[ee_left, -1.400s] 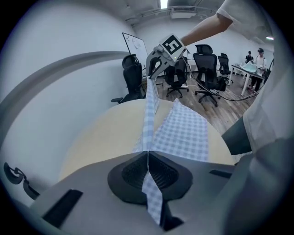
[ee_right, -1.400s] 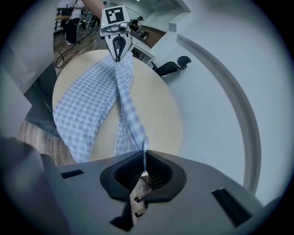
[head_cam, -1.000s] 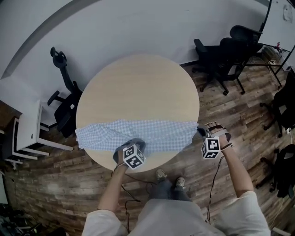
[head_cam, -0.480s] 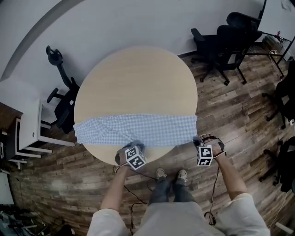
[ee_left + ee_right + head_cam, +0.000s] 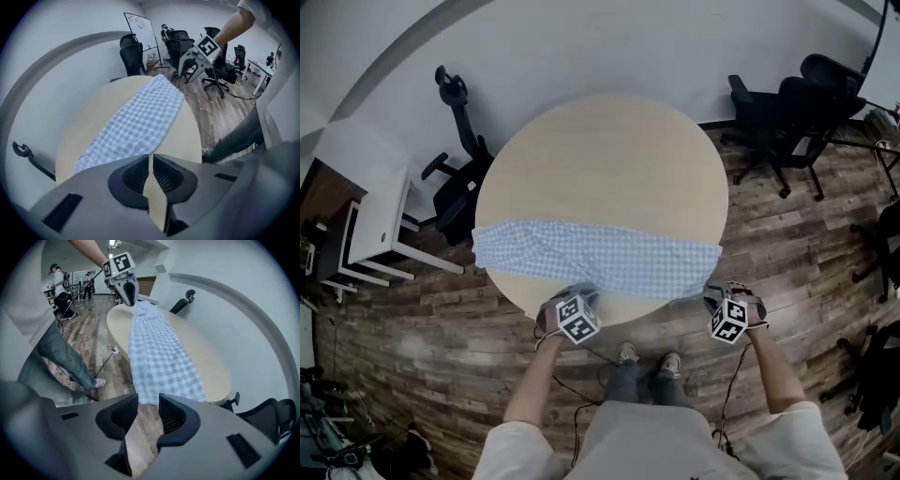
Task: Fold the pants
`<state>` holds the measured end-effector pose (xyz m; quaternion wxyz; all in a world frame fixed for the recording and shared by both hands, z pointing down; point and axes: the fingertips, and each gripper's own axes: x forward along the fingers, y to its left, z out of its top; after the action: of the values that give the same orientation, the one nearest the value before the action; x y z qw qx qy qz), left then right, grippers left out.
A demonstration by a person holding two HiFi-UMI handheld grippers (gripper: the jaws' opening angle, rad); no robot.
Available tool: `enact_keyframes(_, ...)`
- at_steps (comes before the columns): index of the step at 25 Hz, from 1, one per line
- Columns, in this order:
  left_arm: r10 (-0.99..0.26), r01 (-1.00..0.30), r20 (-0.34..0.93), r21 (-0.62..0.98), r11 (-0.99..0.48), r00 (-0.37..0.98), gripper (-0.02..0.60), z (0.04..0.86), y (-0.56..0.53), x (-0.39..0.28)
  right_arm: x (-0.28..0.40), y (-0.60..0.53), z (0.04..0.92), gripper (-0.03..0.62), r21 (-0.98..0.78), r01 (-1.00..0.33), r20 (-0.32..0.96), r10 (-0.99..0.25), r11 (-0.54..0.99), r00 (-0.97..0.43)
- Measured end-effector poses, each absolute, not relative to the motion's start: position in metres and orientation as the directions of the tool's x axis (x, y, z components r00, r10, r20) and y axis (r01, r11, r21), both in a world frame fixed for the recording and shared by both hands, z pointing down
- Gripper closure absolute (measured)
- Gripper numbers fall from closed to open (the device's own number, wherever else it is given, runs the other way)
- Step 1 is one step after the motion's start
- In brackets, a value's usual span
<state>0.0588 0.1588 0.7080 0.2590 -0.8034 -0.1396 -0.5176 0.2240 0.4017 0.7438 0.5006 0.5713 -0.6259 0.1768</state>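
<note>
lying across the round worktop (image 5: 600, 159), checked pants (image 5: 600, 258); left tool (image 5: 151, 159) pinches their near edge, right tool (image 5: 148, 401) has just opened, gripping nothing.

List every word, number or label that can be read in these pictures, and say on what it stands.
No text here can be read.
Left marker cube and right marker cube: black-and-white square patterns, not words.
Whiteboard: a few marks, too small to read.

Head cam: high, steep down on table (image 5: 600, 159). Tool views: low, facing each other along pants (image 5: 140, 117).
</note>
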Motion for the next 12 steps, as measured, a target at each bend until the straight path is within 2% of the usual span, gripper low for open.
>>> enact_keyframes(1,-0.064,0.479,0.895,-0.295,-0.827,0.440,0.540,0.702,0.153,0.056,0.226,0.390,0.732,0.459,0.374,-0.889,0.805,-0.569,0.263,0.170)
enact_keyframes(3,-0.098,0.453,0.880,-0.331,-0.828,0.466,0.543,0.691,0.141,0.048,0.224,0.361,0.709,0.549,0.415,-0.879,0.754,-0.629,0.234,0.188)
enact_keyframes(4,-0.109,0.437,0.873,-0.342,-0.832,0.475,0.549,0.686,0.134,0.045,0.220,0.346,0.698,0.560,0.422,-0.877,0.734,-0.654,0.230,0.182)
enact_keyframes(12,-0.141,0.369,0.838,-0.376,-0.850,0.528,0.551,0.669,0.061,0.025,0.157,0.220,0.660,0.566,0.413,-0.873,0.671,-0.735,0.259,0.100)
